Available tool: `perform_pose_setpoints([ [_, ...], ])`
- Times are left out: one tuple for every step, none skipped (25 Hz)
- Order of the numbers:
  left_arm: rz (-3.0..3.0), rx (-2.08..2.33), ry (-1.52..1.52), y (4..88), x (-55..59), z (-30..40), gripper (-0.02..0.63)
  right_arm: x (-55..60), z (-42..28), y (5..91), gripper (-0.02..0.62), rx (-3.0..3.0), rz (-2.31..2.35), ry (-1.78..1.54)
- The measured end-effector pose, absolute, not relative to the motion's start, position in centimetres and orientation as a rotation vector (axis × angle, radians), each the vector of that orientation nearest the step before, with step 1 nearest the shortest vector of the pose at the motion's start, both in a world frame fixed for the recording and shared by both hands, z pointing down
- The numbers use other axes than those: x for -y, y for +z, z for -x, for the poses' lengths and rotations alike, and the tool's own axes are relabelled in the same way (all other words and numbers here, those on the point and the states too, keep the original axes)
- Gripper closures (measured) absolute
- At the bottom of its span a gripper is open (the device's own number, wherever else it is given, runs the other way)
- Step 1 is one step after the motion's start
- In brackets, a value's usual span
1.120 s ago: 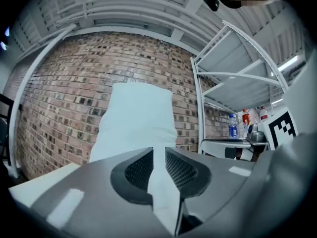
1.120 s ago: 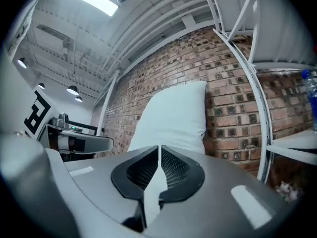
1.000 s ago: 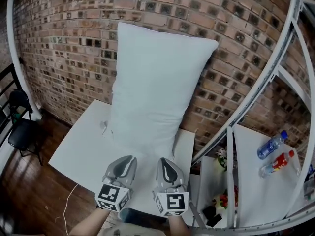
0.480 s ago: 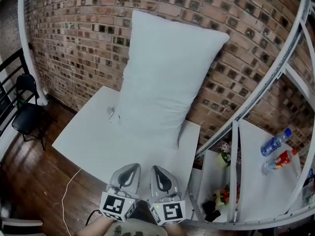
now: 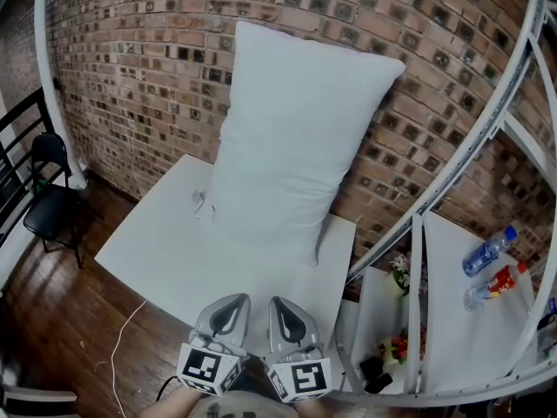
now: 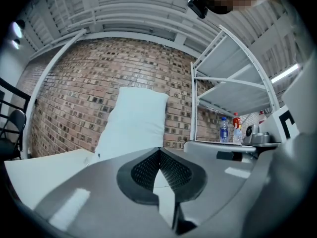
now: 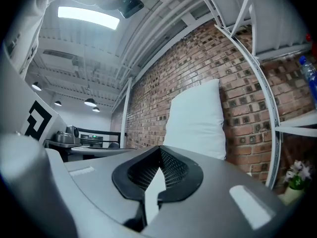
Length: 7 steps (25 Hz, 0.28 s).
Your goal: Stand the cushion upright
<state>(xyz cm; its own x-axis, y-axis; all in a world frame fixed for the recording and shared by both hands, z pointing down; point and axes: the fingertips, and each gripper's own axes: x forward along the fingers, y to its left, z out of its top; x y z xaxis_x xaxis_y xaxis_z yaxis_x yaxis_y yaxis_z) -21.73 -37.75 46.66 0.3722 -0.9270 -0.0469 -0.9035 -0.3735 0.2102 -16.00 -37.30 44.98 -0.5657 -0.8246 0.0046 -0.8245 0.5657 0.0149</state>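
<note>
Since a second before, both grippers had drawn back from the cushion's foot to the table's near edge, and the cushion [image 5: 296,138] had stayed where it stood. It was upright on the far side of the table [image 5: 157,255], on its short end, its back leaning on the brick wall [image 5: 130,77] behind the table and its top tilted a little to the right.

The left gripper [image 5: 228,305] and the right gripper [image 5: 284,306] hung side by side over the table's near edge, each with its jaws pressed together on nothing, well apart from the cushion.

By the look of it the standing was done and this was the letting-go step. The next move seemed to call only for keeping clear and watching whether the lean held. If the cushion slumped, it would need both grippers on its sides again.

The table was a plain white top, bare but for the cushion. A black chair [image 5: 48,203] stood on the dark wood floor [image 5: 52,307] to the table's left. A white shelf rack [image 5: 474,338] with two bottles [image 5: 485,252] stood to its right.
</note>
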Motion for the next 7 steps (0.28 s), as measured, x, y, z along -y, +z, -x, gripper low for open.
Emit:
perform_pose_setpoints([
  [-2.475,1.664,-0.234,46.71,37.74,21.80,0.606,37.30,16.07,45.01,0.595,2.771,-1.458,-0.017],
  [-2.476,1.664,-0.232,46.71,37.73,21.85,0.606,37.28,16.14,45.01,0.595,2.770,-1.455,-0.019],
  [-2.477,1.664,-0.230,46.66,37.71,21.86,0.606,37.23,16.20,44.99,0.595,2.769,-1.451,-0.022],
  [-2.478,1.664,-0.227,46.59,37.67,21.84,0.606,37.16,16.22,44.95,0.595,2.766,-1.446,-0.024],
  [-2.479,1.664,-0.223,46.51,37.63,21.81,0.606,37.08,16.23,44.92,0.595,2.764,-1.441,-0.027],
  [-2.480,1.664,-0.219,46.42,37.58,21.78,0.606,37.01,16.23,44.89,0.595,2.761,-1.437,-0.029],
  [-2.482,1.664,-0.215,46.33,37.54,21.75,0.606,36.94,16.22,44.87,0.595,2.758,-1.432,-0.031],
])
